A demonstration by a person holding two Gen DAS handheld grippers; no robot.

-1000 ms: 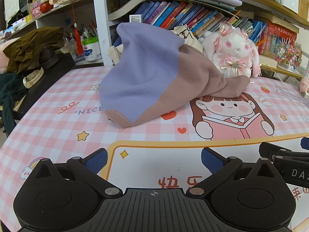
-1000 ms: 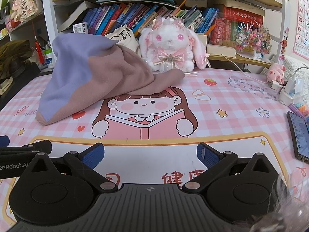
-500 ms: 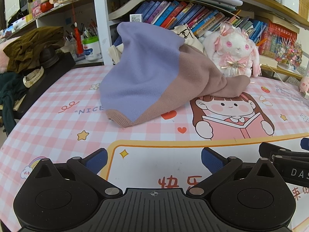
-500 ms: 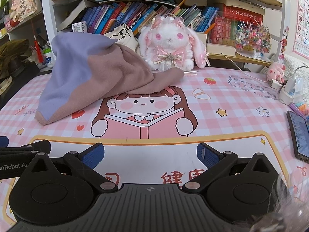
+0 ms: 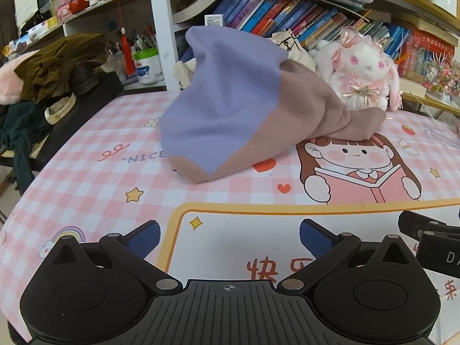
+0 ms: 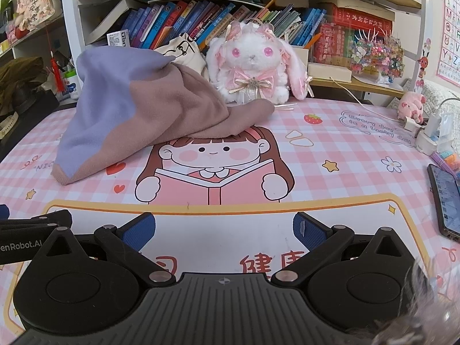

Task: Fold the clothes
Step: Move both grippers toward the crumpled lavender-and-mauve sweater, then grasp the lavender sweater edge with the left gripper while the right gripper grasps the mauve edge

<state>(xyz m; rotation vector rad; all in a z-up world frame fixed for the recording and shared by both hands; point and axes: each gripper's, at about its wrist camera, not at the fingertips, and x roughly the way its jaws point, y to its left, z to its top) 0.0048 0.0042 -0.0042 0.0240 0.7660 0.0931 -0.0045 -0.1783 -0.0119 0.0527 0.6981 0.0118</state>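
1. Underneath everything: pink checked table mat.
2. Heaped at far left of mat: purple-and-brown sweater, leaning against shelf items.
3. Beside sweater: white plush rabbit.
4. Nearest: left gripper and right gripper, spread wide, holding nothing.

Garment heaped on table, plush rabbit behind-right, bookshelf behind, phone far right.

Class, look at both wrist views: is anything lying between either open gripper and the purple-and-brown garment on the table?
Nothing visible. Only bare printed tablecloth lies between the left gripper, the right gripper and the garment.
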